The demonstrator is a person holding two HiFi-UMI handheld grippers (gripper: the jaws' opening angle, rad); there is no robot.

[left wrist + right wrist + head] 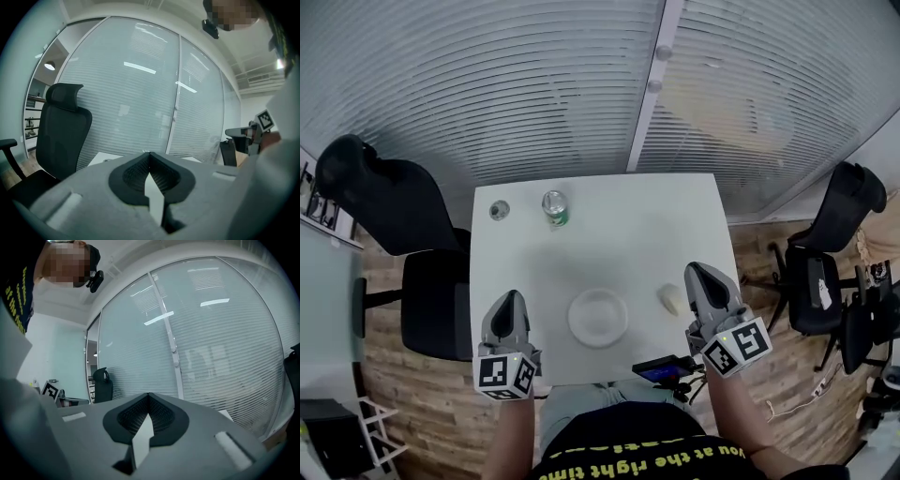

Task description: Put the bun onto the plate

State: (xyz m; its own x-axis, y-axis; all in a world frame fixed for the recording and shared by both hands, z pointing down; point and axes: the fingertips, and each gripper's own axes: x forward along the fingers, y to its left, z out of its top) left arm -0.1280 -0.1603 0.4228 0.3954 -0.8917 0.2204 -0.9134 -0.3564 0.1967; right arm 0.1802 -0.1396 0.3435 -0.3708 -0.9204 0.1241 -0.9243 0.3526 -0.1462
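White table (600, 234), near edge hidden by the person's body. Left gripper (512, 302) and right gripper (701, 274) were over its near corners, jaws together and empty. Plate (598, 317) lay between them. Bun (671, 299) lay on the table just right of the plate, beside the right gripper.

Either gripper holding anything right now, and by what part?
Nothing. Left gripper and right gripper are both shut and empty; the bun lies untouched on the table, beside the plate.

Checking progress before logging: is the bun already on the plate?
No, the bun lies on the white table beside the plate, which holds nothing.
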